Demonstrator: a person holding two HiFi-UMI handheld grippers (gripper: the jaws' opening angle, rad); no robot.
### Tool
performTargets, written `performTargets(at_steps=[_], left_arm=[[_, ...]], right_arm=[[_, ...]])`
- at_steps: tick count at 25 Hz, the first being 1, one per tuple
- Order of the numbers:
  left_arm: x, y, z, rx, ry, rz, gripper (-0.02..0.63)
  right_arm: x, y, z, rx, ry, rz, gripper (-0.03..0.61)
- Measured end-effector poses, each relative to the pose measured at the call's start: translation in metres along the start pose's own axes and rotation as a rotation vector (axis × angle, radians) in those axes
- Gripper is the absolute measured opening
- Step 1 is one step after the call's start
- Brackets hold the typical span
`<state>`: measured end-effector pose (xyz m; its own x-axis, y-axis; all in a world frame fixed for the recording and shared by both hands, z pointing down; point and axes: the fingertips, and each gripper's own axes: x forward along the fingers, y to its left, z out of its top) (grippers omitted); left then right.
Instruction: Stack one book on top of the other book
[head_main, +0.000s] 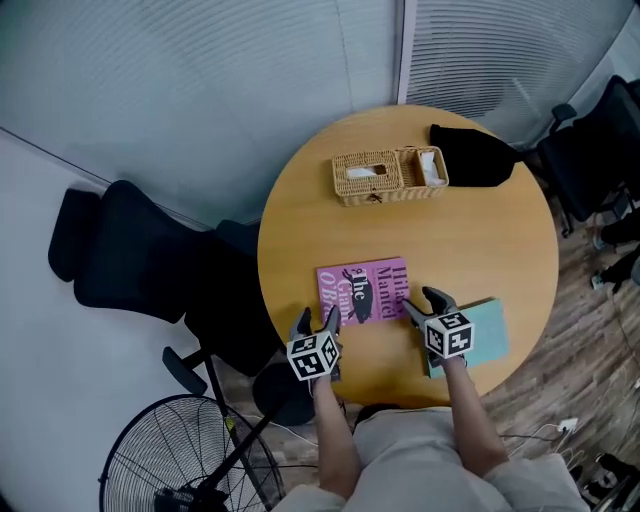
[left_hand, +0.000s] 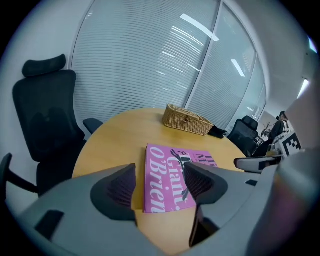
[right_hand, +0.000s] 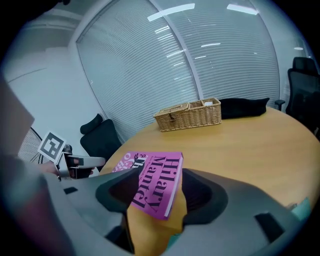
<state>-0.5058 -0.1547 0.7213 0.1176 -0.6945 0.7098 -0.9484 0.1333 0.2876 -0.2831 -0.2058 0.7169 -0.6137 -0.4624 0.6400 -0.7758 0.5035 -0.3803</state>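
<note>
A pink book lies flat on the round wooden table, near its front edge. A teal book lies to its right, partly hidden under my right gripper. That gripper stands open at the pink book's near right corner; in the right gripper view the pink book has this corner between the jaws of the right gripper, pads apart from it. My left gripper is open at the near left corner. In the left gripper view the pink book lies just beyond the left gripper.
A wicker basket and a black bag sit at the table's far side. Black office chairs stand at the left and far right. A floor fan is at the lower left.
</note>
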Motion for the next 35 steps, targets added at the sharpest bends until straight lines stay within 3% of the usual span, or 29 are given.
performTargets(at_steps=[8, 12, 27, 32, 35], left_arm=[[0.021, 0.012, -0.022, -0.038, 0.091, -0.025, 0.314], [0.030, 0.014, -0.020, -0.048, 0.088, -0.042, 0.314], [0.061, 0.008, -0.020, -0.050, 0.138, -0.083, 0.314], [0.065, -0.001, -0.028, -0.099, 0.139, -0.097, 0.313], [0.063, -0.003, -0.030, -0.109, 0.130, -0.085, 0.313]], right_arm=[[0.026, 0.005, -0.015, 0.075, 0.060, 0.047, 0.336], [0.037, 0.002, -0.018, 0.094, 0.080, 0.043, 0.372], [0.066, -0.012, -0.023, 0.096, 0.150, 0.006, 0.377], [0.074, -0.001, -0.036, 0.030, 0.217, 0.013, 0.377], [0.076, 0.002, -0.037, 0.040, 0.211, 0.001, 0.377]])
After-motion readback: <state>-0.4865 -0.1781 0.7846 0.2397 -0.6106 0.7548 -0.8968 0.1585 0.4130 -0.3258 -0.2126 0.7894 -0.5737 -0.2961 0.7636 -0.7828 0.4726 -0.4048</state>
